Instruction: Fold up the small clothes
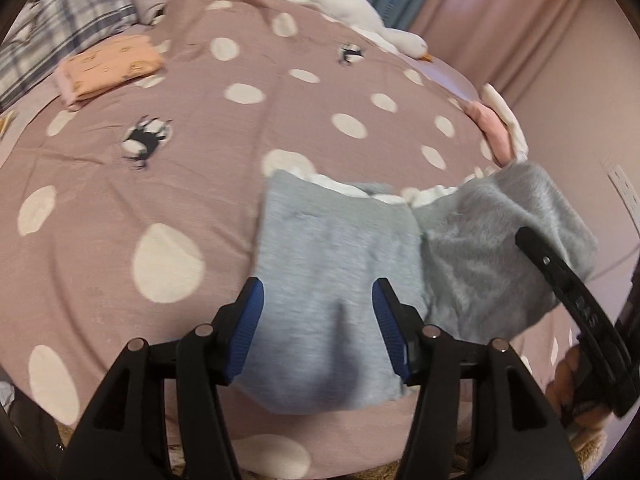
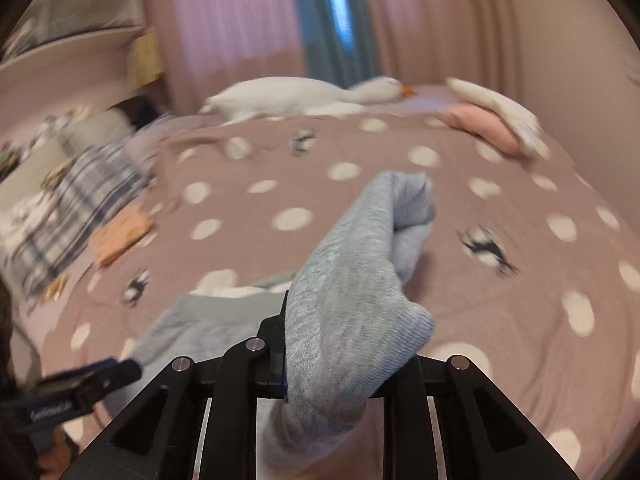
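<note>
A small grey fleecy garment (image 1: pixel 336 248) with a white frilled edge lies on the dotted mauve bedspread (image 1: pixel 160 160). My left gripper (image 1: pixel 318 288) hovers over its near part with the blue pads apart; the cloth lies below them and they do not press on it. At the right, my right gripper (image 1: pixel 532 240) lifts the garment's other side off the bed. In the right wrist view, that lifted grey cloth (image 2: pixel 352 280) drapes over my right gripper (image 2: pixel 344 312), which is shut on it and has one finger hidden. The left gripper (image 2: pixel 92 376) shows at the lower left there.
A folded peach cloth (image 1: pixel 112 64) lies at the far left, beside a plaid pillow (image 1: pixel 60 24). A white goose plush (image 1: pixel 340 0) rests along the far edge. Pink and white clothes (image 1: pixel 496 124) are piled at the right edge. Curtains and a wall stand behind.
</note>
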Demonstrator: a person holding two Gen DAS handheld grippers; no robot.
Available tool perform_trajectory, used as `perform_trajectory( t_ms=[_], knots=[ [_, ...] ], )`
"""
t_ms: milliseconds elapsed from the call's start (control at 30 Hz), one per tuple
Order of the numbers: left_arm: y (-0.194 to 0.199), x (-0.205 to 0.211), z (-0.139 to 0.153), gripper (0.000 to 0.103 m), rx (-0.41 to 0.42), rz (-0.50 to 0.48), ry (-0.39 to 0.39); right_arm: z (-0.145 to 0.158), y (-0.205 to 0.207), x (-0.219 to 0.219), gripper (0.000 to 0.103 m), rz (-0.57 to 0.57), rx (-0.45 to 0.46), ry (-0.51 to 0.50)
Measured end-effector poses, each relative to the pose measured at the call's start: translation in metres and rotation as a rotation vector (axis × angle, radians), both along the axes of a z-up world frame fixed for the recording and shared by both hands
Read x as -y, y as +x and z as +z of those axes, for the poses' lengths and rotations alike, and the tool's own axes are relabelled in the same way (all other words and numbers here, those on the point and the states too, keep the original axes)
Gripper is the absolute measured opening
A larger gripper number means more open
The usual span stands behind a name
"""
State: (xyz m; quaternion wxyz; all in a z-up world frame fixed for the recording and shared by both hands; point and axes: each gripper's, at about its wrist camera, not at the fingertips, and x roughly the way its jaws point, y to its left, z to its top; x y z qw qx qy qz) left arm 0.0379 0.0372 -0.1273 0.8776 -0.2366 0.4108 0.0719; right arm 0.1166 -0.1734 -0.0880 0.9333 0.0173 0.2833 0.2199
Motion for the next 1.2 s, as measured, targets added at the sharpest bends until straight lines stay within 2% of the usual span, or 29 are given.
perform_trajectory(
  t_ms=[133,333,500,633,800,867,933,1000,1067,1200],
  knots=[
    [-0.01,-0.019,-0.002,0.057,-0.005,0.058,-0.002,-0.002,-0.01,-0.03,0.022,0.108,0.029,-0.051],
    [-0.018,-0.041,-0.008,0.058,-0.029,0.116,-0.007,-0.023,-0.016,-0.064,0.022,0.213,-0.035,-0.099],
    [-0.021,-0.044,-0.01,0.061,-0.035,0.111,-0.016,-0.05,-0.02,-0.085,0.022,0.277,-0.111,-0.164],
    [-0.019,-0.039,-0.009,0.064,-0.031,0.069,-0.034,-0.051,-0.024,-0.085,0.022,0.291,-0.12,-0.174],
    [-0.013,-0.032,-0.003,0.073,0.009,-0.031,-0.142,-0.042,-0.027,-0.068,0.029,0.308,-0.138,-0.114],
    [-0.007,-0.029,-0.001,0.078,0.016,-0.069,-0.185,-0.038,-0.03,-0.058,0.041,0.338,-0.161,-0.061],
    [0.001,-0.025,0.001,0.08,0.018,-0.104,-0.213,-0.034,-0.033,-0.046,0.048,0.351,-0.179,-0.009],
    [0.01,-0.022,0.002,0.083,0.018,-0.135,-0.234,-0.032,-0.038,-0.034,0.049,0.354,-0.189,0.026],
    [0.02,-0.018,0.0,0.083,-0.002,-0.164,-0.244,-0.031,-0.04,-0.021,0.057,0.331,-0.198,0.051],
    [0.044,-0.015,-0.002,0.083,-0.025,-0.227,-0.287,-0.033,-0.041,0.006,0.058,0.271,-0.207,0.08]
  ],
)
